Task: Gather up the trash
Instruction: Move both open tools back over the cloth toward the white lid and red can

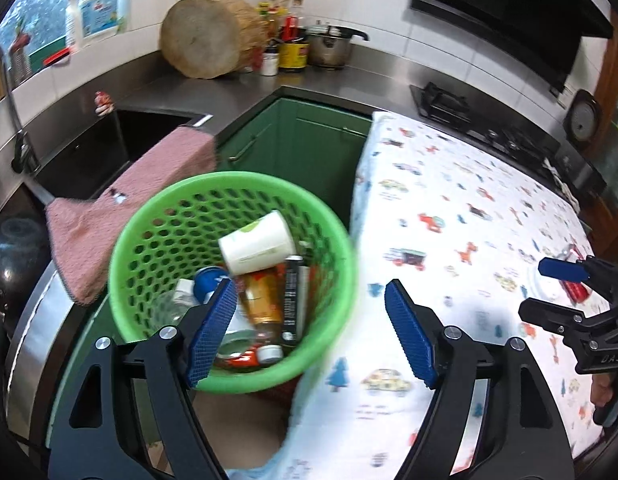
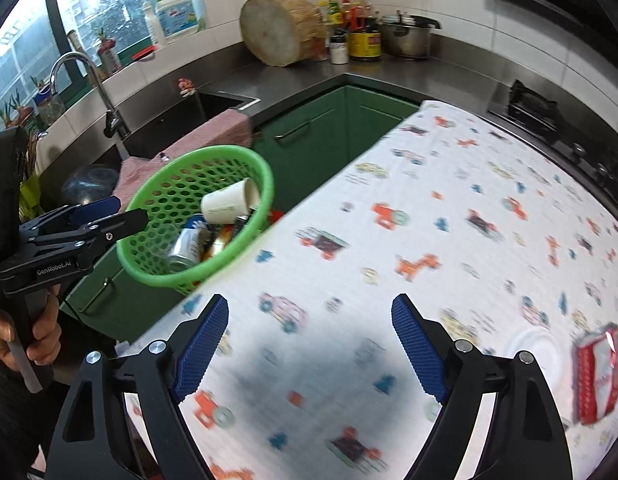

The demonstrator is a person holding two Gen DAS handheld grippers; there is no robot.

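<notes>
Both tools are wide open and hold nothing: the left gripper [image 1: 309, 332] hangs above the green basket [image 1: 333, 216], the right gripper [image 2: 309, 356] above the table. The red crushed can [image 2: 595, 376] lies at four o'clock, beside a white lid [image 2: 533, 350]. Approach it slowly and close across its narrow sides.

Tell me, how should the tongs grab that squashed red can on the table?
The red can lies flattened on the patterned cloth, beside a white lid. Probably best to come from above and pinch across its narrow width, at the middle. The right tongs are open, empty and nearest.
</notes>
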